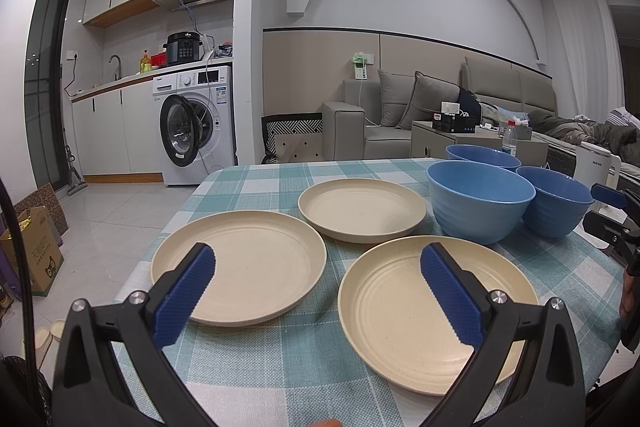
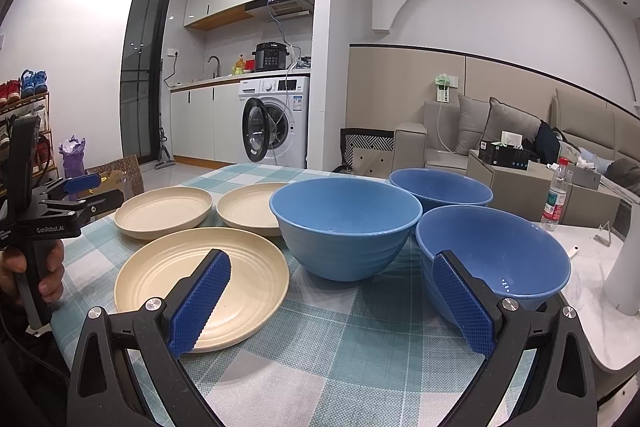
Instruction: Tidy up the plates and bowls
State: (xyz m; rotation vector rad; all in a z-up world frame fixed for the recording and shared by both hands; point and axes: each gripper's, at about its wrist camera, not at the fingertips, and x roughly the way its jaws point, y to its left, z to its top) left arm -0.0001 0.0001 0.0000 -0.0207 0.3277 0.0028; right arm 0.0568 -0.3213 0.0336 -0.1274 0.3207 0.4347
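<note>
While both grippers' fingers (image 1: 188, 299) stand apart and empty, nothing is stacked. A shallow pinch on the nearest plate (image 1: 436, 311) rim could slip, knocking the bowls (image 2: 346, 223) on the counter (image 2: 340, 347).

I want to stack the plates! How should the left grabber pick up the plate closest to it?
Probably pinch the raised near rim of the nearest plate, coming in low from the front. It lies flat on the tablecloth, so only its rim offers an edge; the left gripper is already open.

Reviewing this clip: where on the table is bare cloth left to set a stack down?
Free: the checked tablecloth in front, bordered by the near cream round plate and the near blue ribbed bowl. Crowded: behind, where three plates and three bowls sit close together.
</note>
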